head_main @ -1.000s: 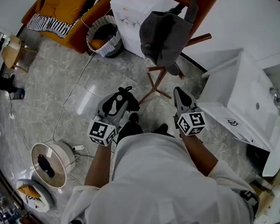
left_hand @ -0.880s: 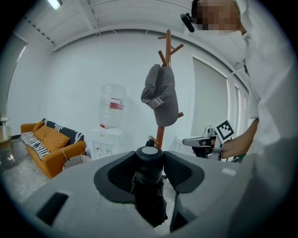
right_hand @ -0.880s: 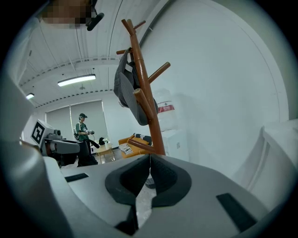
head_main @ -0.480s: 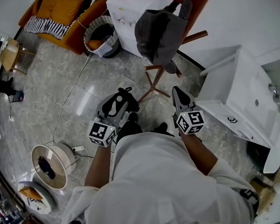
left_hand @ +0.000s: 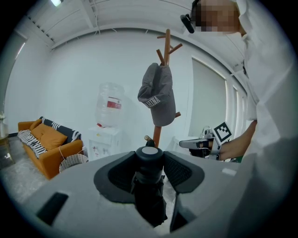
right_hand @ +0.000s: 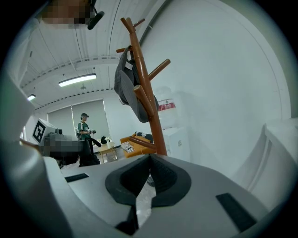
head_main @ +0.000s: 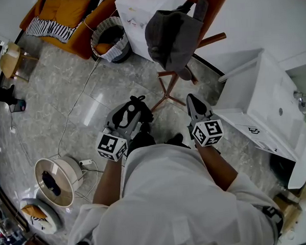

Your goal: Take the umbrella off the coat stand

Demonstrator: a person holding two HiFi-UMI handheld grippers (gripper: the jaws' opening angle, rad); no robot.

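Coat stand (head_main: pixel 167 90) stands upper centre with a grey cap (head_main: pixel 171 36) on it; below, left of centre and apart from it, left gripper (left_hand: pixel 150 159) clamps wide on the folded black umbrella (left_hand: pixel 149 200); right gripper (right_hand: pixel 149 160), right of centre, jaws pressed together, nothing between.

I am looking at an umbrella (left_hand: pixel 148 195) of black matt cloth with a smooth, dull plastic knob on its end. It is sitting between the ribbed black pads (left_hand: pixel 179 172) of the left gripper (left_hand: pixel 150 162), whose shell is showing as matt grey plastic. Farther off, the coat stand (right_hand: pixel 157 135) is showing smooth reddish wood with a slight sheen, the hat (left_hand: pixel 156 95) on it is looking like soft grey cloth, and the floor (head_main: pixel 65 108) is gleaming like polished stone.
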